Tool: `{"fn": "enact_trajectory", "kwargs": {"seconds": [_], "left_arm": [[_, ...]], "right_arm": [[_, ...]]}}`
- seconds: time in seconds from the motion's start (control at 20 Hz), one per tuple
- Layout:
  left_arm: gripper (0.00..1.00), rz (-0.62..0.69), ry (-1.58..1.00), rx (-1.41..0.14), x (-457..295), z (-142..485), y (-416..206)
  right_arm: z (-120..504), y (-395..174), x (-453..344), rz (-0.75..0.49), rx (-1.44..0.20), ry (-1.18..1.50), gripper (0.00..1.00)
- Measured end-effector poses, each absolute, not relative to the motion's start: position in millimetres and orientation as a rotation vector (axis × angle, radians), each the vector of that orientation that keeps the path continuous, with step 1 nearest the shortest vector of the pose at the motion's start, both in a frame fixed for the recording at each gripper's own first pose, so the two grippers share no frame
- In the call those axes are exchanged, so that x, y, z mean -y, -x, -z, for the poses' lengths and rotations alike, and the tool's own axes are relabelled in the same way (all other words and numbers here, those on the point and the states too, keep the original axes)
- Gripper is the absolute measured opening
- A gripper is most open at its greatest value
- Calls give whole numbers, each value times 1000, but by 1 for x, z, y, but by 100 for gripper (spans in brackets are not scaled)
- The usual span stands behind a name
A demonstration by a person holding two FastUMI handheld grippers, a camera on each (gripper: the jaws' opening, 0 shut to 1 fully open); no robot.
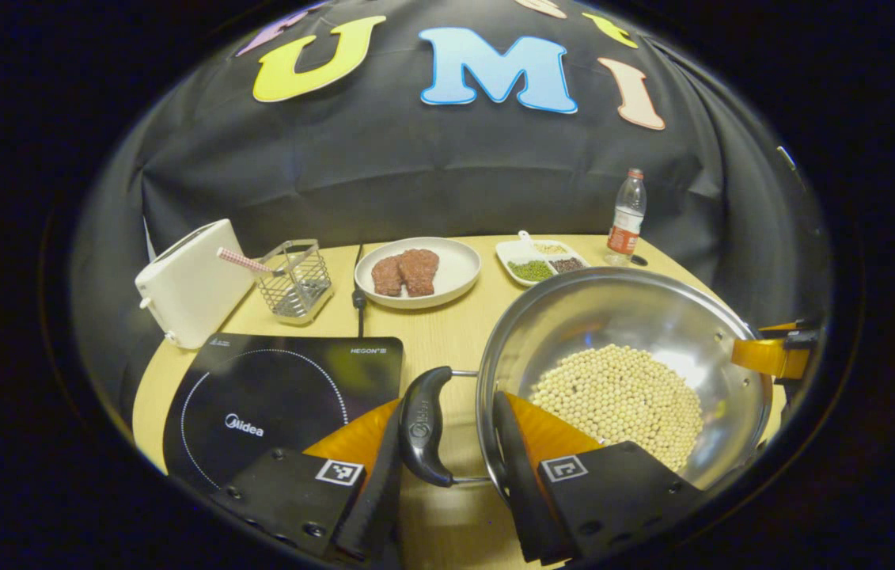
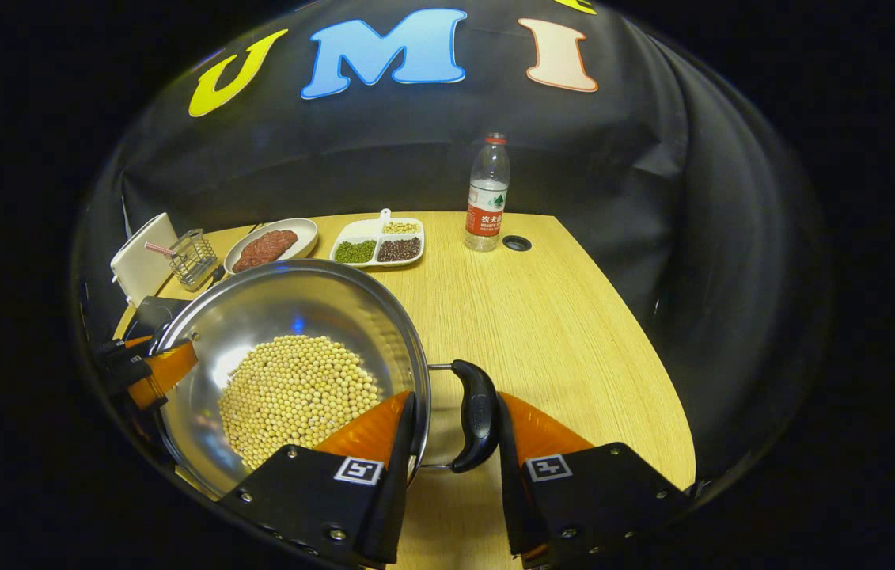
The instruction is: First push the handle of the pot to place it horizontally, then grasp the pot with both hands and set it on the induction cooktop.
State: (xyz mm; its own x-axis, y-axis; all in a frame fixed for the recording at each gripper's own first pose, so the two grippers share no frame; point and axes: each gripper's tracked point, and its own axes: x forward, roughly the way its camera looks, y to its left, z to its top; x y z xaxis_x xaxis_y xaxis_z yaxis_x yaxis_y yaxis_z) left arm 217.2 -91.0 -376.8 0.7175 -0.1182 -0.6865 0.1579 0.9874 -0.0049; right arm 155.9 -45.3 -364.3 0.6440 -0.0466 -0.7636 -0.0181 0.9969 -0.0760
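Note:
A steel pot (image 1: 629,309) holding soybeans (image 1: 621,396) stands just right of the black induction cooktop (image 1: 281,396). My left gripper (image 1: 447,443) is shut on the pot's left handle (image 1: 425,423): one finger outside the black grip, the other inside the rim. In the right gripper view the pot (image 2: 297,297) is at lower left and my right gripper (image 2: 455,431) clamps the right handle (image 2: 475,412) the same way. Each gripper also shows across the pot from the other: the right gripper (image 1: 771,356) and the left gripper (image 2: 150,372). Whether the pot rests on the table I cannot tell.
Behind the cooktop stand a white toaster (image 1: 190,285) and a wire basket (image 1: 297,277). A plate of meat (image 1: 459,273), a divided dish of beans (image 1: 542,261) and a water bottle (image 1: 626,218) line the back. Bare wooden table (image 2: 574,332) runs to its right edge.

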Motion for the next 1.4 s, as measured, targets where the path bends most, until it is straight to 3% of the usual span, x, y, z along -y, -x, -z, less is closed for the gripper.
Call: {"fn": "enact_trajectory", "kwargs": {"seconds": [0.05,0.15,0.2,0.6,0.65,0.75,0.8,0.85,1.0,1.1,1.15,1.2,1.35,1.4], "left_arm": [[67,154,-55,-756,87,375,-216],[67,152,-53,-753,77,370,-213],[63,151,-55,-749,72,367,-212],[63,140,-65,-721,24,352,-207],[70,140,-66,-717,18,351,-208],[63,144,-62,-716,5,349,-206],[68,145,-58,-714,-2,349,-205],[63,147,-56,-710,-8,347,-206],[68,147,-59,-704,-32,343,-202],[63,144,-62,-700,-48,341,-203],[68,141,-63,-699,-56,340,-203],[63,138,-65,-699,-64,339,-202],[67,125,-68,-699,-86,337,-199],[63,116,-69,-698,-95,337,-198]], "right_arm": [[362,-153,42,16,-873,79,51],[358,-147,34,13,-873,78,51],[357,-146,30,13,-874,75,51],[347,-134,-15,7,-869,60,51],[346,-133,-20,9,-869,57,51],[343,-129,-32,13,-864,60,51],[341,-128,-37,16,-859,62,51],[339,-126,-43,18,-855,63,51],[336,-122,-64,17,-851,60,51],[334,-119,-78,14,-847,55,51],[334,-119,-85,9,-848,58,51],[333,-117,-92,6,-848,58,51],[333,-116,-112,-9,-855,59,51],[333,-115,-119,-17,-859,58,51]]}}
